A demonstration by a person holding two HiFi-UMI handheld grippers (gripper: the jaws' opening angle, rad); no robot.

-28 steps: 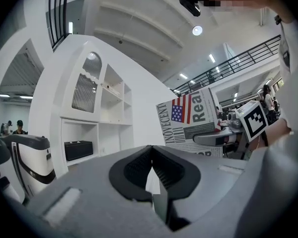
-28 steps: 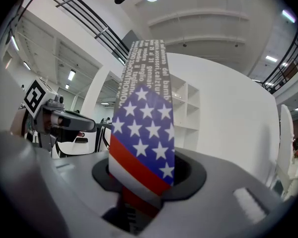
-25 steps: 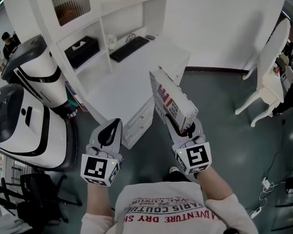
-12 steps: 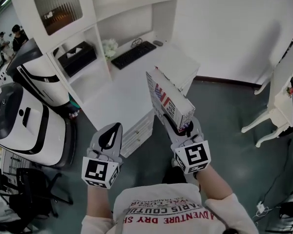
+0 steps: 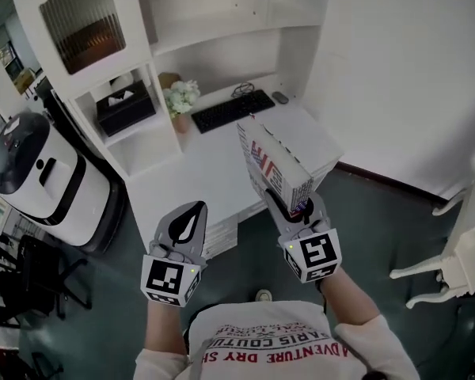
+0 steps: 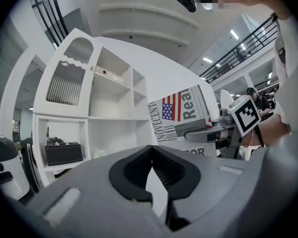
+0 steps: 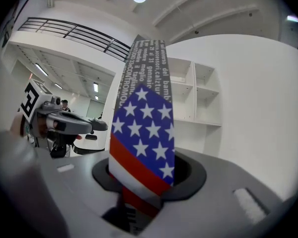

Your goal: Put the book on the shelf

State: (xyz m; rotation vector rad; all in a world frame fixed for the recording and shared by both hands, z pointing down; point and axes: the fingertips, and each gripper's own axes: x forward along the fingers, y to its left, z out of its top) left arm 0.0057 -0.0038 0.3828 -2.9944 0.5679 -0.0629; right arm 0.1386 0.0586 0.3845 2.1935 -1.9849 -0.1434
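Observation:
The book (image 5: 275, 161) is a thick box-like volume with a stars-and-stripes cover, held upright above the white desk (image 5: 186, 169). My right gripper (image 5: 291, 206) is shut on its lower end; in the right gripper view the flag spine (image 7: 144, 133) rises from between the jaws. My left gripper (image 5: 184, 229) hangs to the left of it with its jaws shut and empty, tips touching (image 6: 153, 165). In the left gripper view the book (image 6: 181, 118) shows to the right, before the white shelf unit (image 6: 111, 103). The shelves (image 5: 214, 22) stand over the desk at the back.
A black keyboard (image 5: 232, 110), a mouse (image 5: 279, 97) and a flower bunch (image 5: 180, 96) sit on the desk. A black tissue box (image 5: 125, 107) fills a left cubby. A white-and-black machine (image 5: 51, 184) stands at left; a white chair (image 5: 459, 252) at right.
The view has shifted toward the desk and shelves, which now sit nearer and more central. Both grippers keep their pose; the book stays gripped in the right one.

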